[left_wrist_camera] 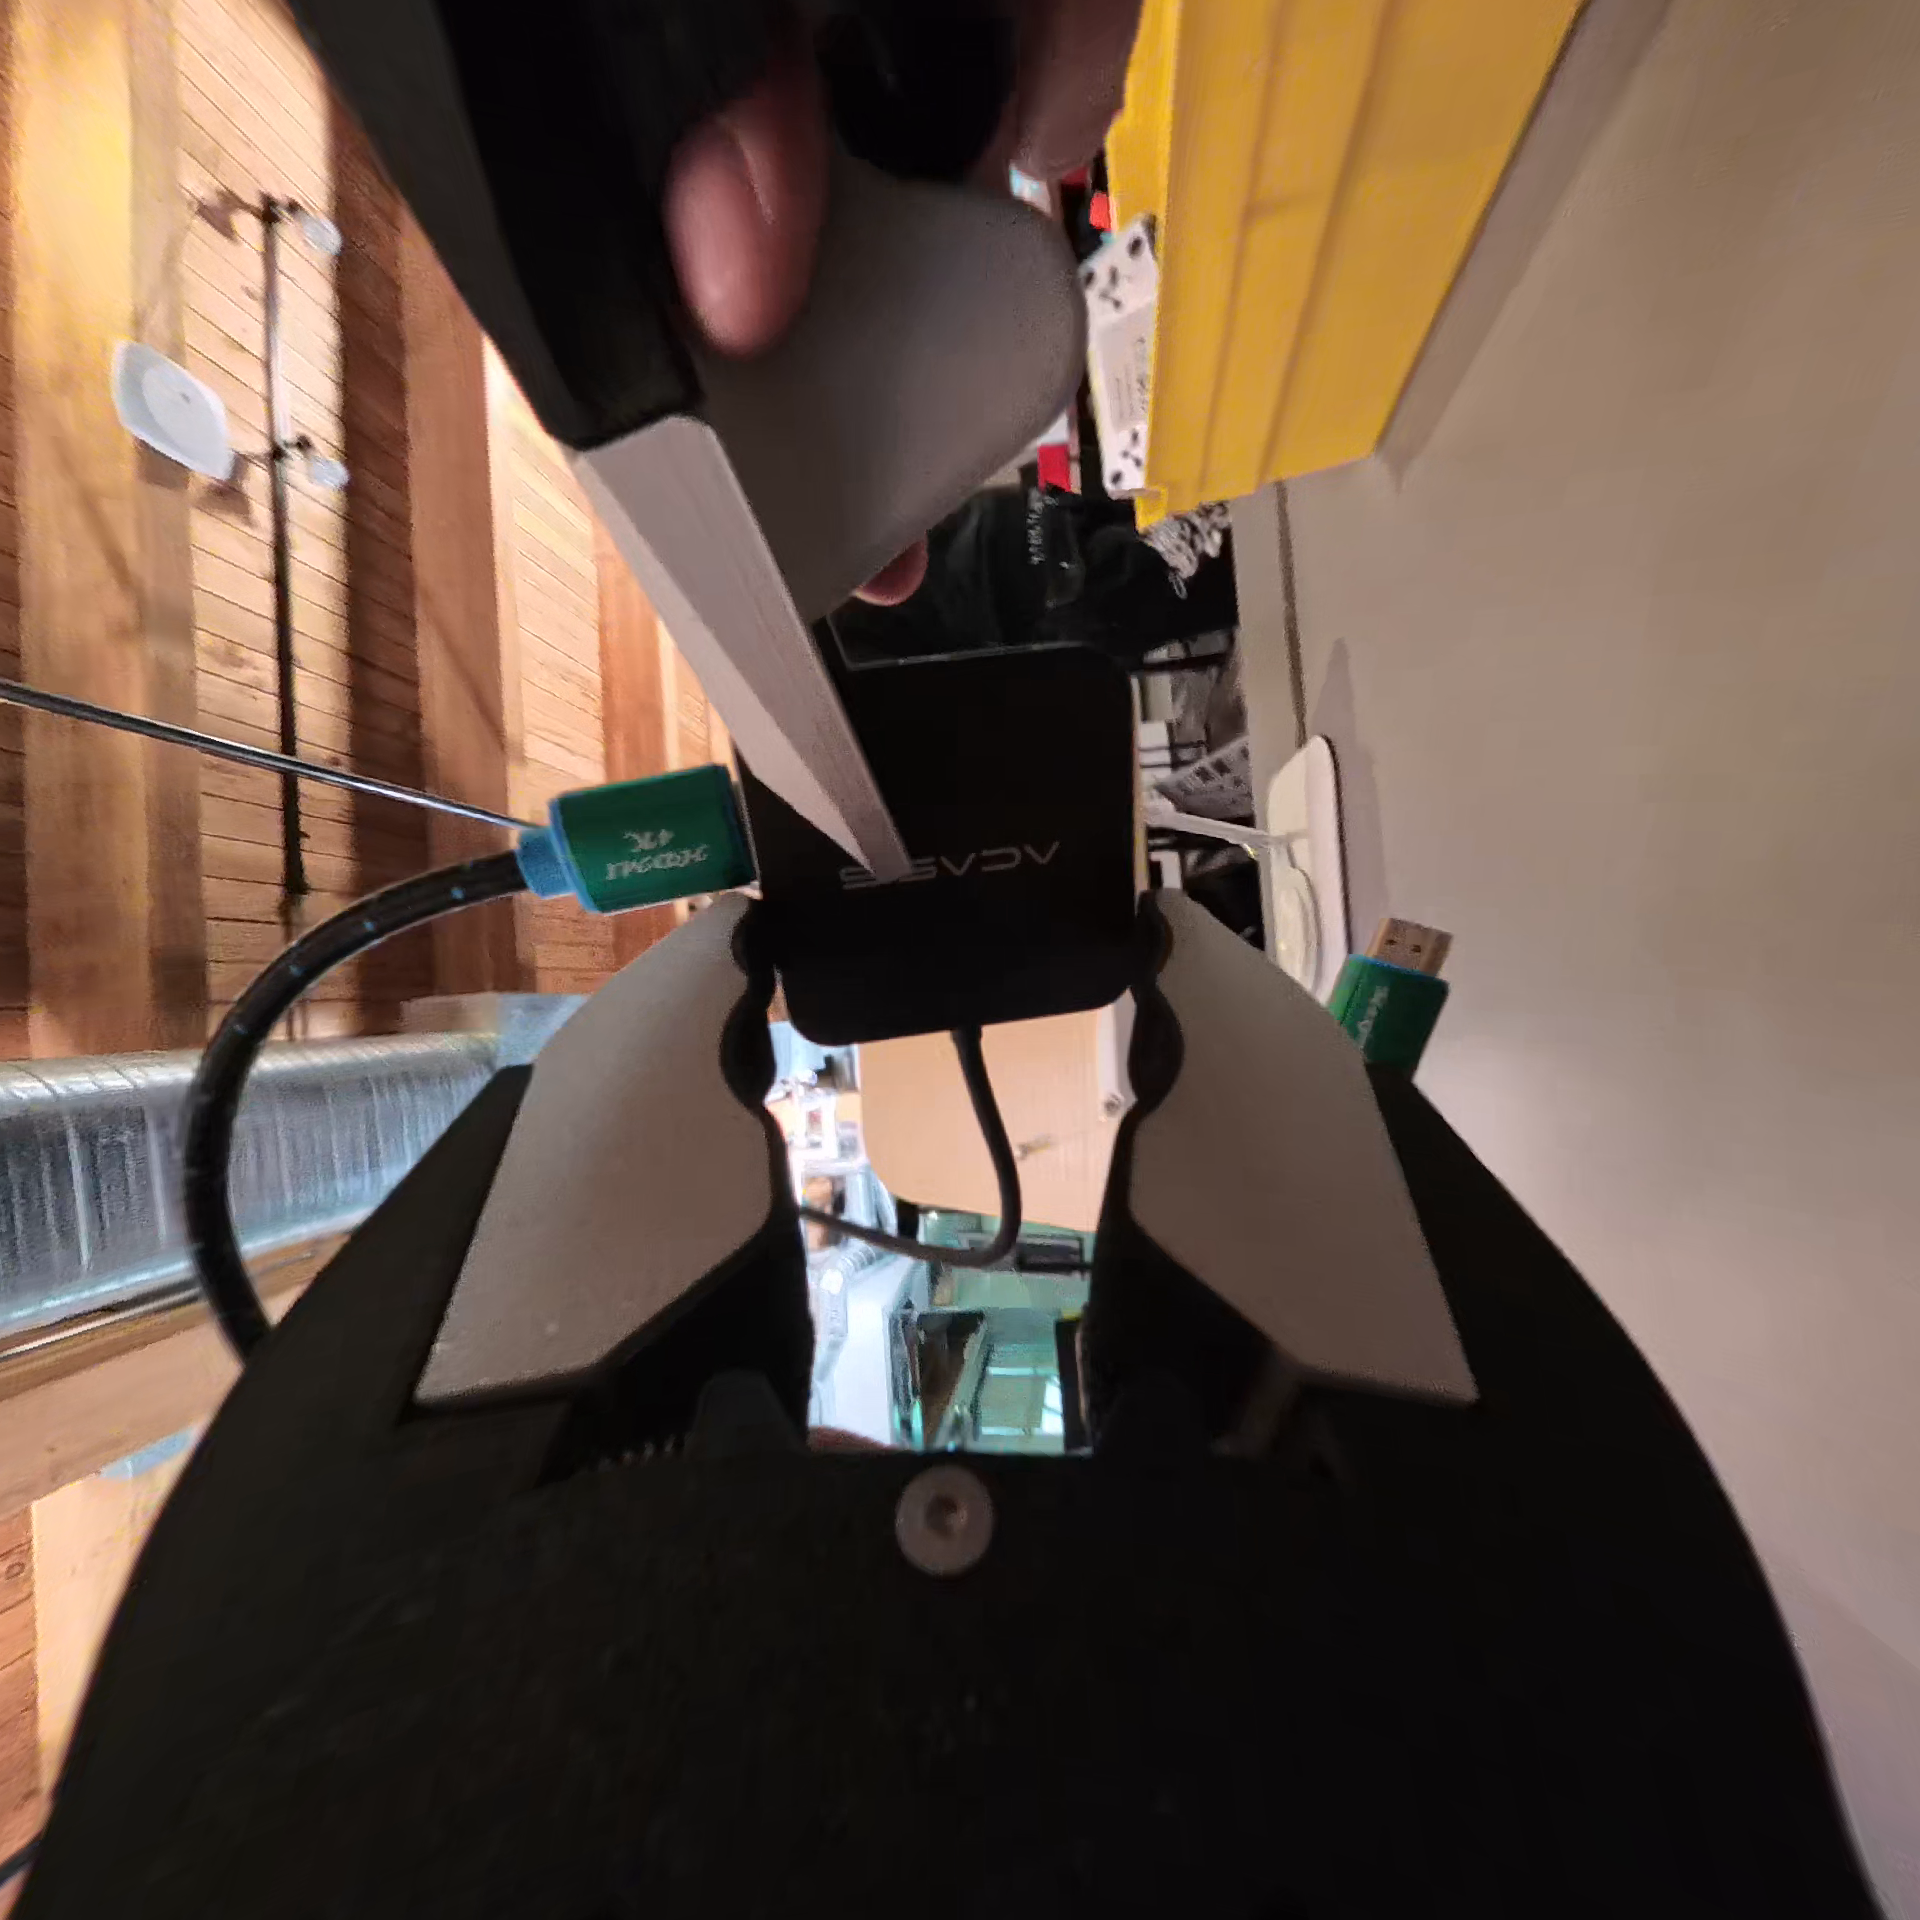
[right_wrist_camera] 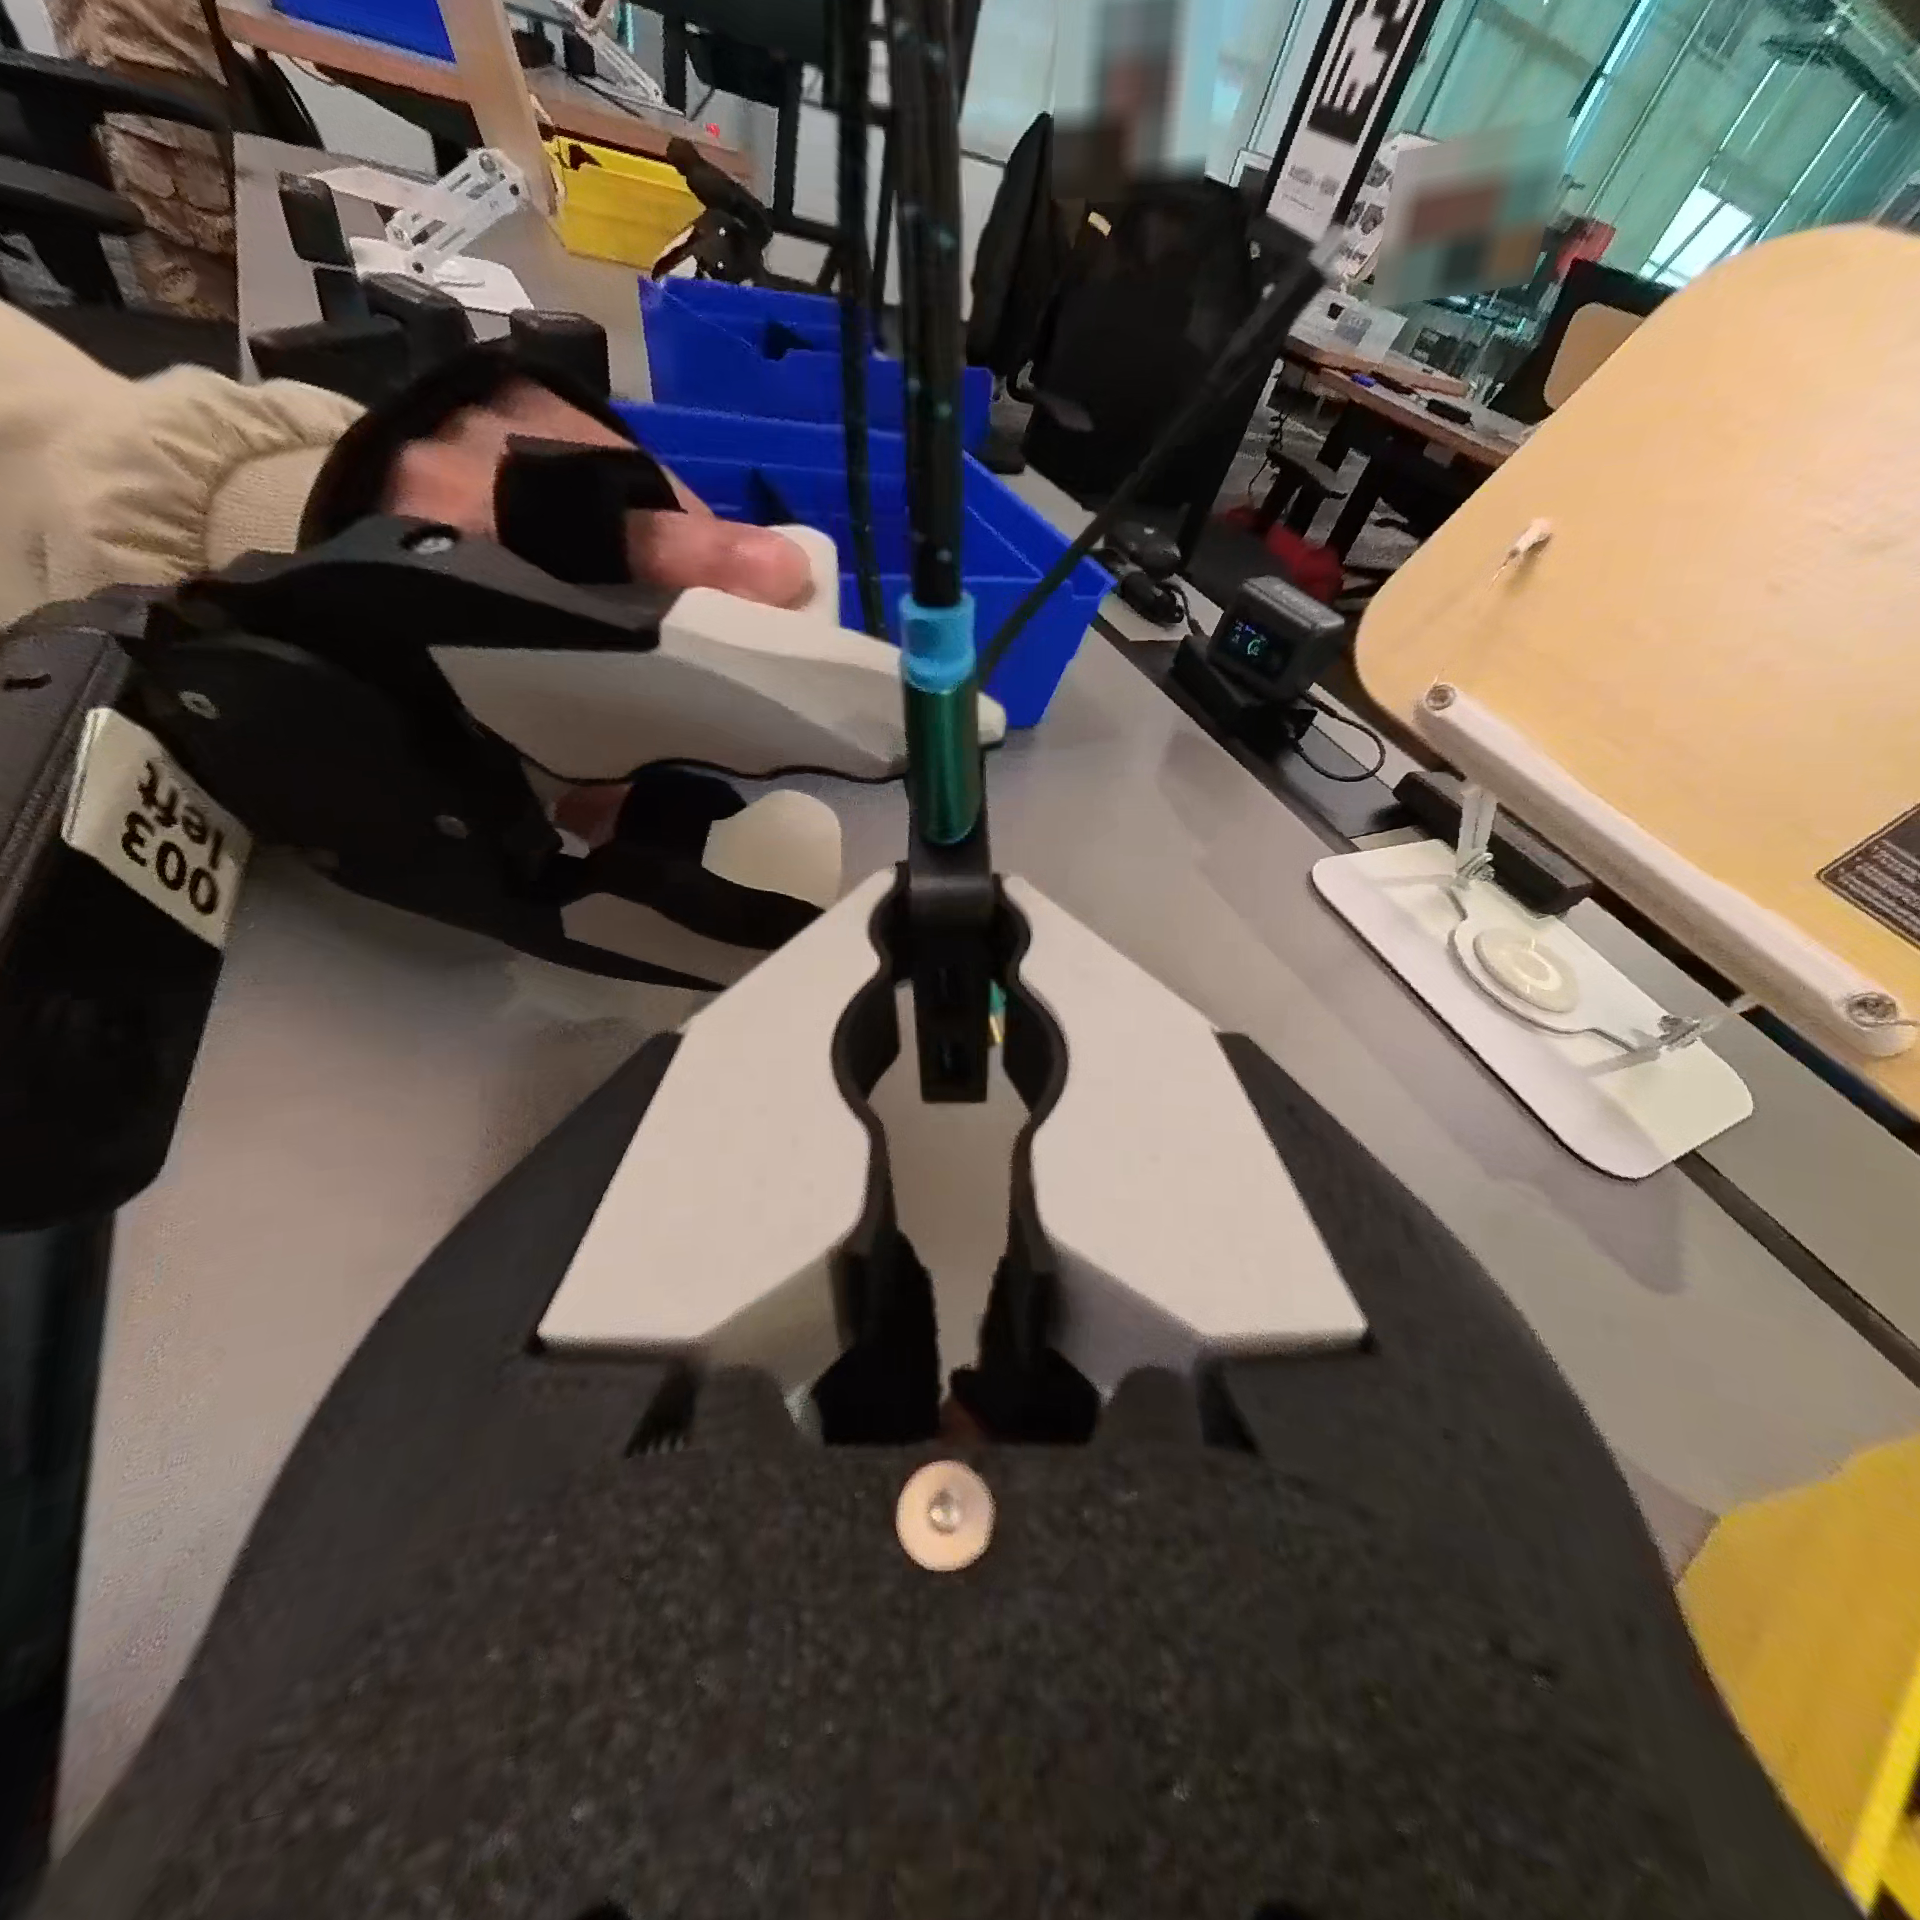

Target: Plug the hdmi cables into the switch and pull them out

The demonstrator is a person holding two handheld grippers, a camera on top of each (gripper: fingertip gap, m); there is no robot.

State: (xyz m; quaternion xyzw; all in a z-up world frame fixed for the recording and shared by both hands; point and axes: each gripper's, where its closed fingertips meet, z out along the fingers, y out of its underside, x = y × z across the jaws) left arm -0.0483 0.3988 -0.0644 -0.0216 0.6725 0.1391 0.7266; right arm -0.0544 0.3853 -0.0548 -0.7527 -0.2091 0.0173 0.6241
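While our left gripper clamps the black switch across its width, our right gripper pinches its thin edge, both jaws closed on it above the desk. One green HDMI plug sits in the switch; another lies loose nearby.

switch: matt black plastic | plug: glossy green metal | cable: braided

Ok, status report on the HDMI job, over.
Right gripper clamped on switch. Left gripper straddles it, grip unclear. One green plug seated; second plug loose on table. Nothing blocking.
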